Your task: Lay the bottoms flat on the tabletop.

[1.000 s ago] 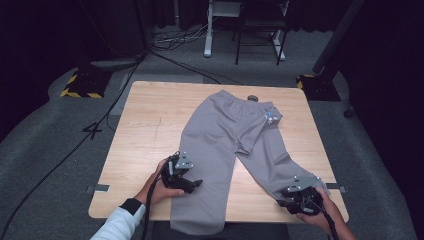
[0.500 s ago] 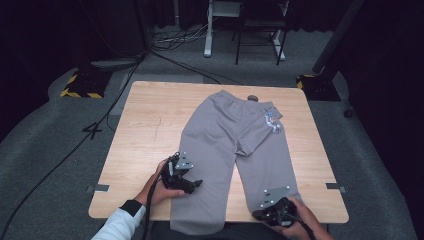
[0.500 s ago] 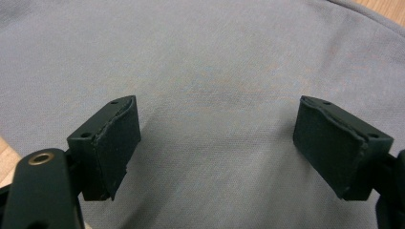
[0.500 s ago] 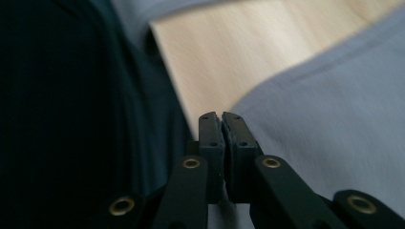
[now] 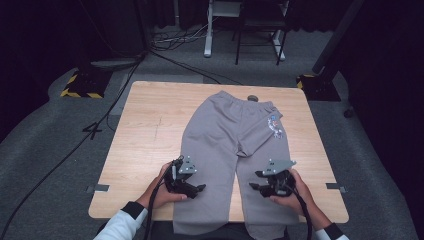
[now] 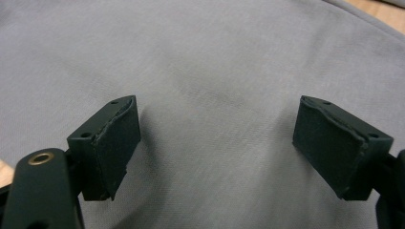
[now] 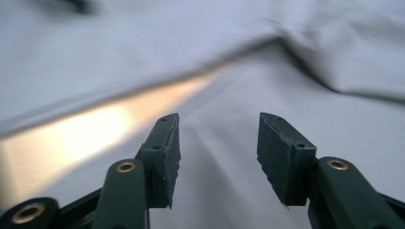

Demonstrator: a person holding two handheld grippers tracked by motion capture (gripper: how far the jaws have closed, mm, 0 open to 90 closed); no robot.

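Sweatpants (image 5: 235, 145), grey, flat on table (image 5: 145, 130); left claw (image 5: 192, 187) released, right claw (image 5: 256, 181) just opening, empty; risk: dragging leg, rumpling.

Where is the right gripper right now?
In the high view the right gripper is over the near end of the grey trousers' right leg, jaws open, across from the left gripper.

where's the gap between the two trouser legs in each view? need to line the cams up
High view: the strip of table between the legs of the grey trousers, low centre, flanked by the left tool and right tool.
Left gripper view: not in it; cloth under open jaws.
Right gripper view: blurred bright wedge, left of centre.
Shared landmark: the grey cloth itself.
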